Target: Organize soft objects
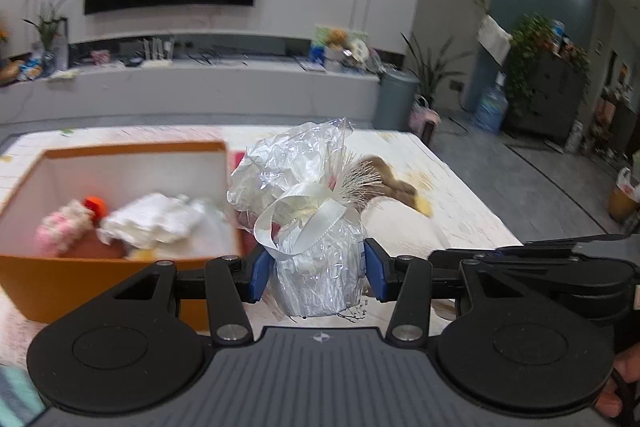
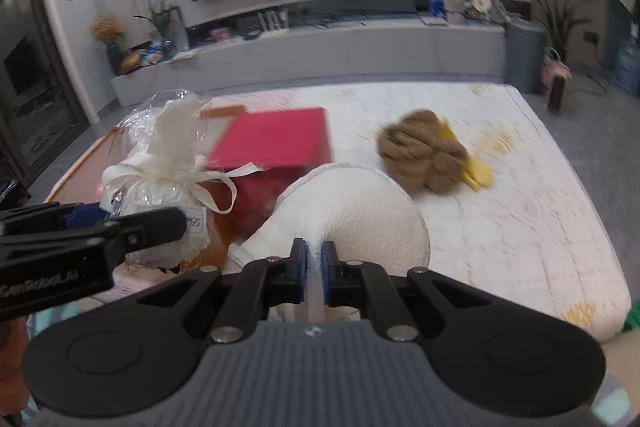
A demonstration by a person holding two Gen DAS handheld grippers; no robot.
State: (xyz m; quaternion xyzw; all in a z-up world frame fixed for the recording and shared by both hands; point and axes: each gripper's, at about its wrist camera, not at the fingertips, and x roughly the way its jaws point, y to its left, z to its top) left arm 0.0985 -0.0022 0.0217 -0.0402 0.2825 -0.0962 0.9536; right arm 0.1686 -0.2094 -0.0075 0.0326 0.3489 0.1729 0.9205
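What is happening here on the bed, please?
A person is tidying soft things, with a gripper in each hand. The left gripper holds a cellophane-wrapped bundle tied with a white ribbon, beside an orange box that already holds some soft items. The right gripper is pinched shut on a white curved pillow. A brown plush toy lies on the mattress.
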